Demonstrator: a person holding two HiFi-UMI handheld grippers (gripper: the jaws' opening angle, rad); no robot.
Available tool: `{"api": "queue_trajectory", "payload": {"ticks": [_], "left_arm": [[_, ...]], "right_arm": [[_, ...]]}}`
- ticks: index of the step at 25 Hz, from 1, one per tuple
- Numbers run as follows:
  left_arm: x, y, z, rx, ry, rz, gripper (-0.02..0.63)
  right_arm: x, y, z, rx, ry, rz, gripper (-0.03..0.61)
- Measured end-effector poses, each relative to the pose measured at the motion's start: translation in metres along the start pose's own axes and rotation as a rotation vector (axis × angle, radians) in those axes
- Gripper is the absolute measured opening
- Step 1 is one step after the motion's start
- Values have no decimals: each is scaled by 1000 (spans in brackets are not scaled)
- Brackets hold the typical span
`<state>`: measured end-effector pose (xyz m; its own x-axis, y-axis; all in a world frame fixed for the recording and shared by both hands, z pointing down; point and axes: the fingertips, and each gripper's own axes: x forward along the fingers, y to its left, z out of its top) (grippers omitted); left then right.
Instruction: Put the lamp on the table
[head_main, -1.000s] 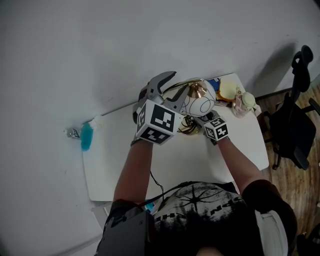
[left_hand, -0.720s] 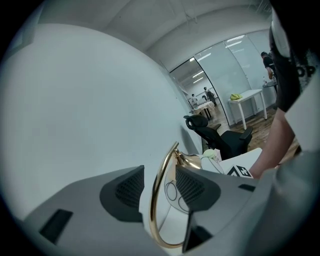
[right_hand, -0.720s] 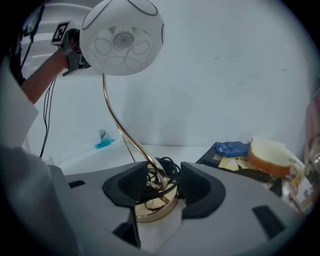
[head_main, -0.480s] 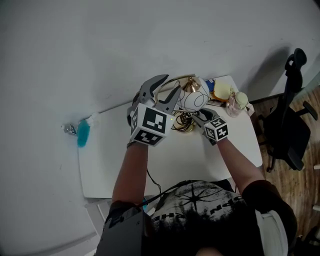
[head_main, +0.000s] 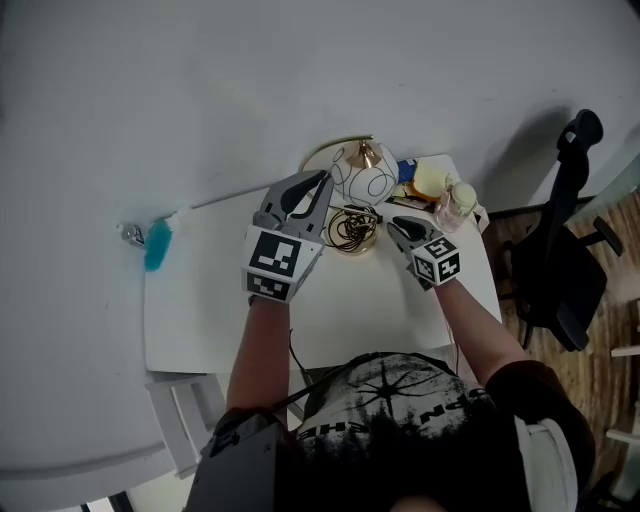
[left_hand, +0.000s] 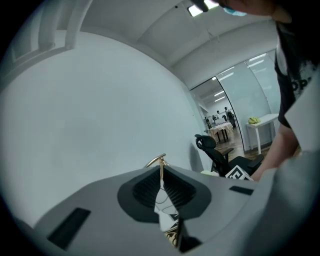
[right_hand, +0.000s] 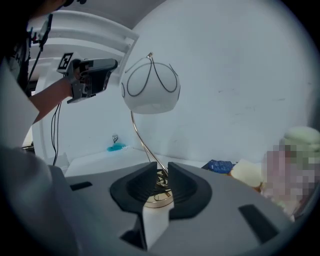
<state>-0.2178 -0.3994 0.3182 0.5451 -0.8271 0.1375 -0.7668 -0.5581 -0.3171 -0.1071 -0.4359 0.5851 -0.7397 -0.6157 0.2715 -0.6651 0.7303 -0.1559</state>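
A white rectangular table (head_main: 220, 320) stands against a pale, bare wall, and the task's thing is on it near the back edge. Nearest the person, the right gripper (head_main: 393, 223) lies low beside the lamp's base, its jaws a narrow gap apart with nothing clamped. The left gripper (head_main: 322, 183) is raised beside the shade, its jaws almost together and empty. Beyond them the brass-stemmed lamp with a white globe shade (head_main: 365, 183) rests upright on its round brass base (head_main: 350, 240), dark cord coiled on it. Release looks done, so the step in hand is probably backing off. Each gripper should draw straight back towards the person, clear of the thin curved stem and the overhanging shade, which likely tips easily. Farther right sit a blue packet (head_main: 403, 170) and a black office chair (head_main: 560, 270).
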Motion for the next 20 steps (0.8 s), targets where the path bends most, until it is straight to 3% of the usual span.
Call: {"api": "queue_trajectory", "payload": {"ticks": [3,9,13,20], "left_arm": [[-11,-18,-4,-63,-12,12,17],[-28,-62,-24,-180,-9,52,15],[-35,-97,-39,-202,19,80,15],[-35,-169,-68,-255,74,52,15]], "right_arm": [[-22,3,11,-19,-17,30,44],[-71,12,27,-55,-26,115,28],[-105,22,38,-70,-31,139,21],[-155,36,41,-172,-28,177,20]]}}
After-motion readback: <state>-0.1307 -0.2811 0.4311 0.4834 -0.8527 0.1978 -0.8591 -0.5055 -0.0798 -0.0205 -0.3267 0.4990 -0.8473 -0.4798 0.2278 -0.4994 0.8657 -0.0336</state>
